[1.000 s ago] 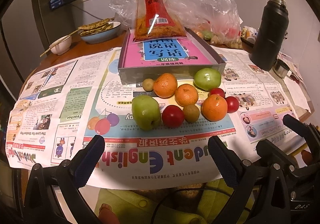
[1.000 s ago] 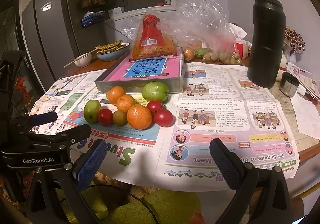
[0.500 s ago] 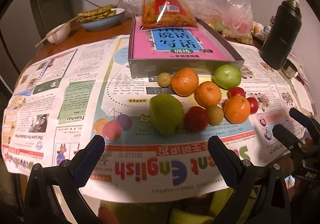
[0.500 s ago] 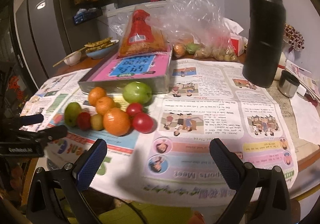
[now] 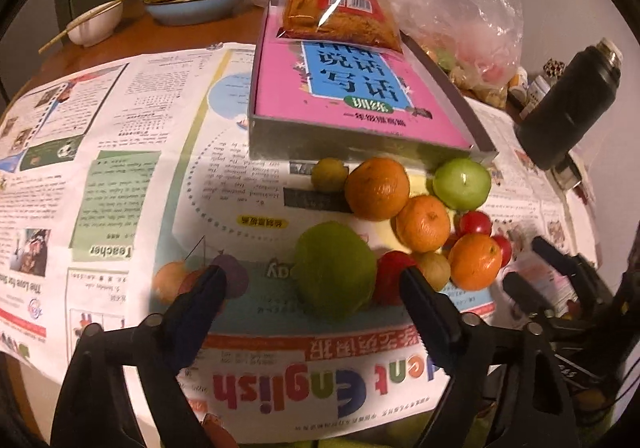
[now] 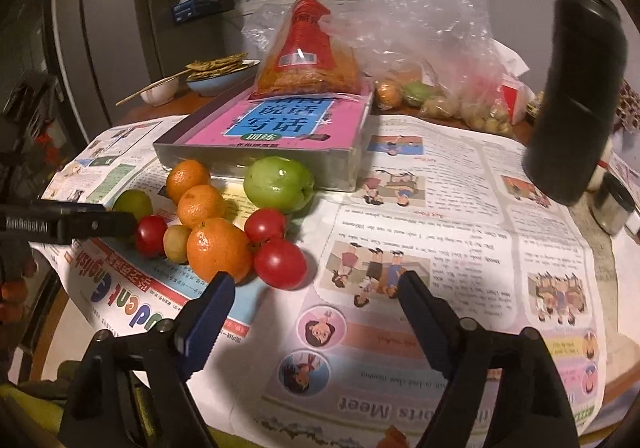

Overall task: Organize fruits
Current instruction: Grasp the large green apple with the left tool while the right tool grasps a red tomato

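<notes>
Left wrist view looks down on a heap of fruit lying on newspaper, just in front of the shallow grey cardboard tray (image 5: 360, 136) that holds a pink book. Taking that tray as the landmark: nearest it are a small yellow-green plum, a round orange mandarin and a glossy pale green apple (image 5: 462, 184); farther out from its front wall sits the large dull green pear-shaped fruit (image 5: 334, 268), with a red tomato just beside it.

The left gripper (image 5: 312, 280) has its black jaws apart and closing, with the dull green fruit framed between the tips but not yet touched by either pad. That fruit lies straight ahead of this claw, so the left hand is clearly the nearer one for it. It looks roundish, with no marked long axis to align to.

In the right wrist view, the right gripper (image 6: 316, 284) is also closing with nothing pressed between its blue-padded fingers (image 6: 208, 308); the big orange mandarin (image 6: 220, 250) and a red tomato (image 6: 280, 264) sit just beyond its tips, on the side away from the tray.
</notes>
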Available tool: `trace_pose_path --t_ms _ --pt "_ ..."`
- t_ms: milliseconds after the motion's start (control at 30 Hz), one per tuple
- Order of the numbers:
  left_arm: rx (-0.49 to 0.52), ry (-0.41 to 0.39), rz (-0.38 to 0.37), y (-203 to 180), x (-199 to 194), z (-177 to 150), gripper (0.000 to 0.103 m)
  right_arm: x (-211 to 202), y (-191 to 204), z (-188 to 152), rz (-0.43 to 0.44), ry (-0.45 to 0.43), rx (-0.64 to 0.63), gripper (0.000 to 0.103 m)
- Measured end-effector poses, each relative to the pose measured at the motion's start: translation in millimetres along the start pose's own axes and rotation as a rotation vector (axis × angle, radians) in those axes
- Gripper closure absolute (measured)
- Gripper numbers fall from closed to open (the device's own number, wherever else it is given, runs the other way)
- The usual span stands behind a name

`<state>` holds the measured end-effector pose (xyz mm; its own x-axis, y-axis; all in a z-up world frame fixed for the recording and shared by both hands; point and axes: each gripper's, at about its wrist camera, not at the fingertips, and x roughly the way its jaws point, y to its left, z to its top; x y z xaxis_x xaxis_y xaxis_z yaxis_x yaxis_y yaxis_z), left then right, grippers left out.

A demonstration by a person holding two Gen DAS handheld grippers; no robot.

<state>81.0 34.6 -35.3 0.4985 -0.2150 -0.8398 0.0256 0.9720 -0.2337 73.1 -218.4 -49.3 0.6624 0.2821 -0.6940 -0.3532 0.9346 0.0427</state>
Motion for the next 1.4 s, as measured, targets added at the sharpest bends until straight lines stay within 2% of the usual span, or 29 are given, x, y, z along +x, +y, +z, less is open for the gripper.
trace_pose_path --t_ms 167,267,433,533,800,900,1100,1300,1400 --pt "-0.031 0.018 -0.041 5 2 6 0.031 13 2 2 0.021 0.024 -0.029 0.037" --pt "-0.050 0.037 -0.061 10 4 8 0.034 17 4 5 0.036 0.021 -0.044 0.043" --pt "-0.066 0.071 -0.125 15 6 5 0.042 20 9 9 0.057 0.012 -0.075 0.063" --pt "-0.071 0.085 -0.148 17 6 6 0.045 20 11 8 0.068 0.006 -0.075 0.068" --pt "-0.076 0.118 -0.163 17 14 17 0.047 20 10 8 0.084 0.000 -0.049 0.072" --pt "-0.099 0.133 -0.206 18 19 22 0.057 21 9 8 0.087 -0.003 -0.037 0.072" --pt "-0.158 0.144 -0.238 23 22 24 0.057 20 4 7 0.093 -0.012 -0.001 0.072" --pt "-0.151 0.126 -0.228 23 21 27 0.058 18 -2 10 0.088 -0.028 0.026 0.072" --pt "-0.129 0.097 -0.187 22 16 30 0.057 16 -5 12 0.084 -0.035 0.041 0.072"
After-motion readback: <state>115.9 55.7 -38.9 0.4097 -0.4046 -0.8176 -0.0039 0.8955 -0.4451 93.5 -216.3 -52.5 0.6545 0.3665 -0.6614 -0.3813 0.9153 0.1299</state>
